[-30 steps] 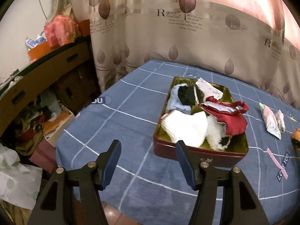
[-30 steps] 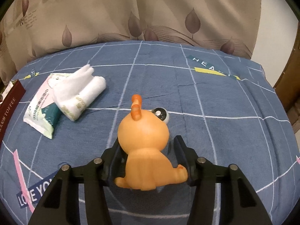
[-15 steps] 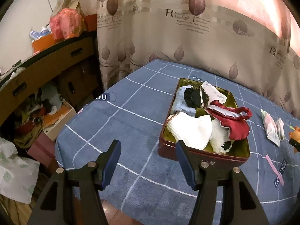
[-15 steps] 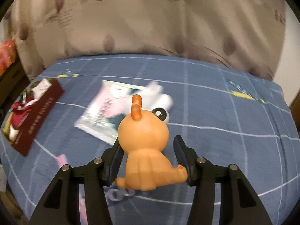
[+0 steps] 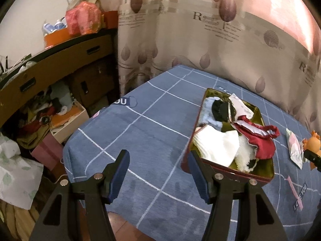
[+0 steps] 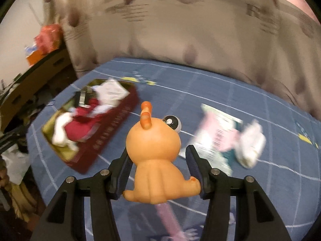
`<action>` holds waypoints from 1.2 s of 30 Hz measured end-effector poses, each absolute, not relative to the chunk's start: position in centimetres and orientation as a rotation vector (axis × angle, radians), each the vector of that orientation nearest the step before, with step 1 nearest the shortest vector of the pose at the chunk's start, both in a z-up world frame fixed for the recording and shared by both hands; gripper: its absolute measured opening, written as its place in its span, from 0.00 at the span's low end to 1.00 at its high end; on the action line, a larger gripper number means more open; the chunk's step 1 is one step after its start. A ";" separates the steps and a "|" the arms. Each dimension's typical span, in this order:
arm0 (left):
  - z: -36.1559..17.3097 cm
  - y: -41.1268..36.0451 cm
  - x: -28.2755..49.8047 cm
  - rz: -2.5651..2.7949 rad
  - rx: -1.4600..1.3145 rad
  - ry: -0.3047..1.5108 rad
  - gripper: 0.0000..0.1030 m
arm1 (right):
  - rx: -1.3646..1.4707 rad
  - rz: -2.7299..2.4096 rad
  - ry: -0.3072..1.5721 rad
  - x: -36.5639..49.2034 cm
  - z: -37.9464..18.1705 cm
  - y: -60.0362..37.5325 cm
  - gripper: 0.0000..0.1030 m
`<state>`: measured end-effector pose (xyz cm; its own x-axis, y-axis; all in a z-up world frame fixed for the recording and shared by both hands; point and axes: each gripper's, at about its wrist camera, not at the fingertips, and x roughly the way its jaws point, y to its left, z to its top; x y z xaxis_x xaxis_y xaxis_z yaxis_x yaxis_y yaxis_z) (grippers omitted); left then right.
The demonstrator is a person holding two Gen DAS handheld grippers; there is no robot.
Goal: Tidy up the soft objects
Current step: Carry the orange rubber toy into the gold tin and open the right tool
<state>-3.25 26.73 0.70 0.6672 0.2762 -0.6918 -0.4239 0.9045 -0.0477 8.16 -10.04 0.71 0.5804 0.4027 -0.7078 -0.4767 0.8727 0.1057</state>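
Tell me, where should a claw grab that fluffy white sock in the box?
Probably the white sock by its ribbed cuff, at the near-left corner of the tin box. Come from above, the claw tilted down. The cuff lies uppermost and bare there, while the red cloth drapes beside its far end.

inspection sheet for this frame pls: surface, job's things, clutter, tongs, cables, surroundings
Surface: blue cloth with white grid lines covers the table.
Job's things: red tin holds white, red, black and pale blue soft items; orange toy held above the cloth.
Clutter: packet and rolled white cloth lie to the right of the toy.
Tongs: left tongs open, empty; right tongs shut on the toy.
Cables: nothing seen.
Surroundings: leaf-print curtain behind; crowded shelf and boxes to the left.
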 end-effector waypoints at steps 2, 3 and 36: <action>0.7 27.2 -3.3 0.408 -0.228 0.743 0.60 | -0.107 0.561 0.791 7.8 1.3 -8.0 0.48; 0.7 27.5 -3.3 0.413 -0.237 0.744 0.60 | -0.111 0.586 0.787 7.7 1.6 -6.9 0.48; 0.4 29.8 -3.7 0.526 -0.266 0.736 0.60 | -0.259 0.805 0.839 9.0 -2.0 13.4 0.64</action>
